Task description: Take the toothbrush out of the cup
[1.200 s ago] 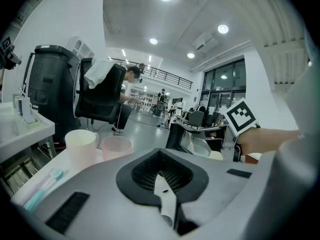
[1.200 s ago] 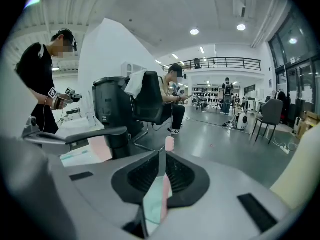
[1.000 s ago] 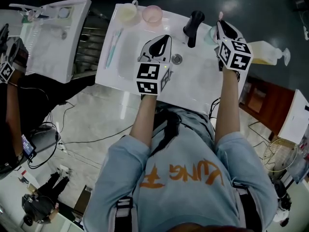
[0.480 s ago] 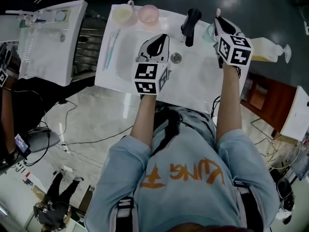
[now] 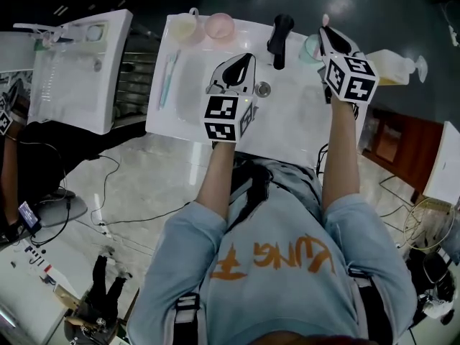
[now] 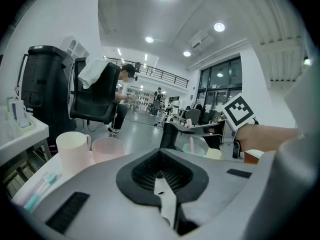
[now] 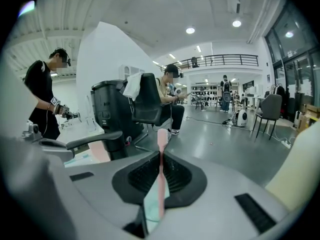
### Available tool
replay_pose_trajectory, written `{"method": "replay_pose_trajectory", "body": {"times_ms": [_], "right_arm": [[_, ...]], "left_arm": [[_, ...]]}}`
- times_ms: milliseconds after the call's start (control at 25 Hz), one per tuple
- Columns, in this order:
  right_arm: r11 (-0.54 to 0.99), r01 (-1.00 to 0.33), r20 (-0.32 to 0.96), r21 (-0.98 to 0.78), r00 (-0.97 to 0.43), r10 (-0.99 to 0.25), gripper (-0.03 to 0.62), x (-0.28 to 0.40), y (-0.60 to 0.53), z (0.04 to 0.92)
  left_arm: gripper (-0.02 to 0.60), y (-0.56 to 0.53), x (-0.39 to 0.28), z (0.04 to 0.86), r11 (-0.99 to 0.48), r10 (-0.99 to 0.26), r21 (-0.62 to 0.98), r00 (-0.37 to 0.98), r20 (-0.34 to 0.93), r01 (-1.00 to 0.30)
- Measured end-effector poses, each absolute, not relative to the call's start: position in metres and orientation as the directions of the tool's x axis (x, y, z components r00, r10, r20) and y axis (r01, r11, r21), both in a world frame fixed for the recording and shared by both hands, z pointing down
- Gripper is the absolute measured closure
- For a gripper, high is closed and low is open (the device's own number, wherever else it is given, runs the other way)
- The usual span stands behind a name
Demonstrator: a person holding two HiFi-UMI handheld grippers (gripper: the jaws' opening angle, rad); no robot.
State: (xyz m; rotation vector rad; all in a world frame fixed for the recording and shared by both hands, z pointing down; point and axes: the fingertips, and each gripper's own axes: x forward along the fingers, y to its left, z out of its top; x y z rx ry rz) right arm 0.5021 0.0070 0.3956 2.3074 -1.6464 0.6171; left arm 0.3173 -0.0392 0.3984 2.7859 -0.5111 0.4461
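My right gripper reaches over the back right corner of the white washbasin top. Its jaws are closing on the slim pink plastic toothbrush, whose handle runs upright through the narrow slit between the pads, with the bristle head poking out above them. The brush has not yet left the pale green round cup: seen from my left gripper view, it stands in that cup just beside the black tap, and its lower end is hidden. My left gripper hangs over the middle of the basin, near the round metal drain. Its jaws are drawn together with nothing between them. At the far left of the top stand a cream mug with a handle and a translucent pink cup, side by side and almost touching. In front of them a second, teal toothbrush lies flat along the left edge, well apart from both grippers.
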Motion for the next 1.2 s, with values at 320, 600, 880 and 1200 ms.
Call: {"method": "replay_pose_trajectory", "body": {"times_ms": [320,600,880,1200], "right_arm": [[-0.349,-0.936,0.351,-0.039,0.314,-0.882,0.553,0.496,0.024,0.349],[-0.362,-0.931,0.212,-0.039,0.346,-0.914,0.553,0.480,0.034,0.303],[-0.361,-0.931,0.092,-0.061,0.355,-0.930,0.553,0.446,0.047,0.257],[-0.306,-0.945,0.069,-0.115,0.300,-0.952,0.553,0.390,0.045,0.240]], "left_arm": [[0.561,-0.028,0.318,0.386,-0.918,-0.270,0.195,0.905,0.328,-0.344],[0.561,-0.017,0.313,0.371,-0.937,-0.230,0.187,0.925,0.303,-0.294],[0.561,-0.016,0.285,0.361,-0.936,-0.229,0.201,0.933,0.278,-0.289],[0.561,-0.021,0.249,0.356,-0.928,-0.228,0.239,0.942,0.246,-0.287]]}}
